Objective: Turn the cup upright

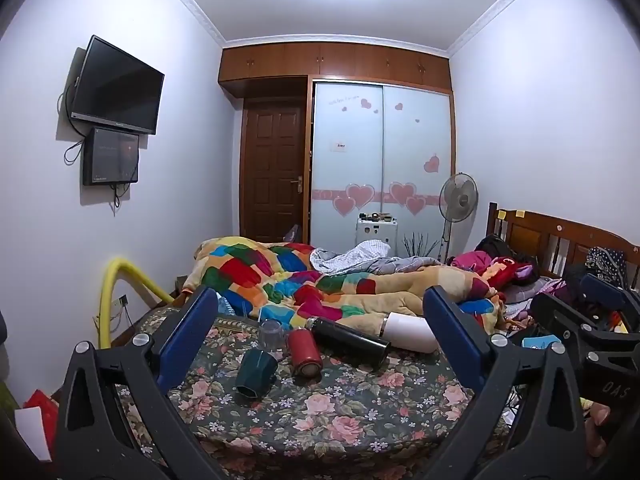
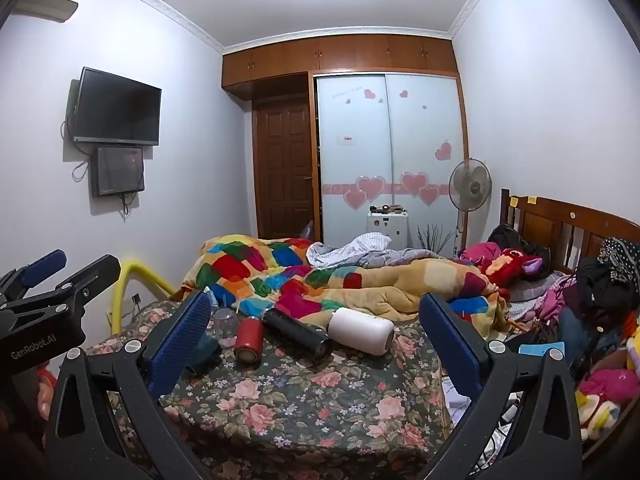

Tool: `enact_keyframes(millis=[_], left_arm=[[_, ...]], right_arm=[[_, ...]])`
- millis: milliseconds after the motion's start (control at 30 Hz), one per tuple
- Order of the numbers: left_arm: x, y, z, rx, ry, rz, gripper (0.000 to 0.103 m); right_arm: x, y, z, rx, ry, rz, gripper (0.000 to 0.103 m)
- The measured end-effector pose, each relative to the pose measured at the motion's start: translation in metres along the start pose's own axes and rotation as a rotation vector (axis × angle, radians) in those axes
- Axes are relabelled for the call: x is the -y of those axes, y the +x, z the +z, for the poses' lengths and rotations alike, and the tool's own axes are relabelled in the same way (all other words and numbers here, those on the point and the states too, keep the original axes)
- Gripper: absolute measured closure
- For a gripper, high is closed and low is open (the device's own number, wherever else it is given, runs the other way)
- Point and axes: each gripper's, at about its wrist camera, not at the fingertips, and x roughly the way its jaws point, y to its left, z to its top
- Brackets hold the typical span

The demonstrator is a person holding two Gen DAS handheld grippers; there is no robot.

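Several drink containers lie on their sides on the floral bedspread (image 1: 340, 412): a dark green faceted cup (image 1: 255, 371), a red cup (image 1: 304, 352), a black flask (image 1: 347, 339) and a white cup (image 1: 408, 331). A clear glass (image 1: 271, 333) stands behind the green cup. My left gripper (image 1: 320, 340) is open and empty, short of them. My right gripper (image 2: 316, 340) is open and empty too, with the red cup (image 2: 249, 340), black flask (image 2: 298, 335) and white cup (image 2: 361, 333) between its fingers' line of sight; the green cup (image 2: 206, 354) is mostly hidden behind its left finger (image 2: 180, 344).
A patchwork quilt (image 1: 304, 280) is heaped behind the cups. Clothes and toys (image 2: 592, 300) pile up at the right by the wooden headboard (image 2: 568, 224). A yellow tube (image 1: 116, 280) arches at the bed's left edge. The other gripper shows at each view's side (image 1: 592, 320).
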Motion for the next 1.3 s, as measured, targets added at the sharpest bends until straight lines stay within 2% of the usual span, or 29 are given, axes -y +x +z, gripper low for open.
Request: enact_keyframes(millis=[1300], left_arm=[[-0.006, 0.000, -0.003, -0.001, -0.023, 0.033, 0.000]], right_arm=[[-0.010, -0.004, 0.007, 0.022, -0.005, 0.027, 0.000]])
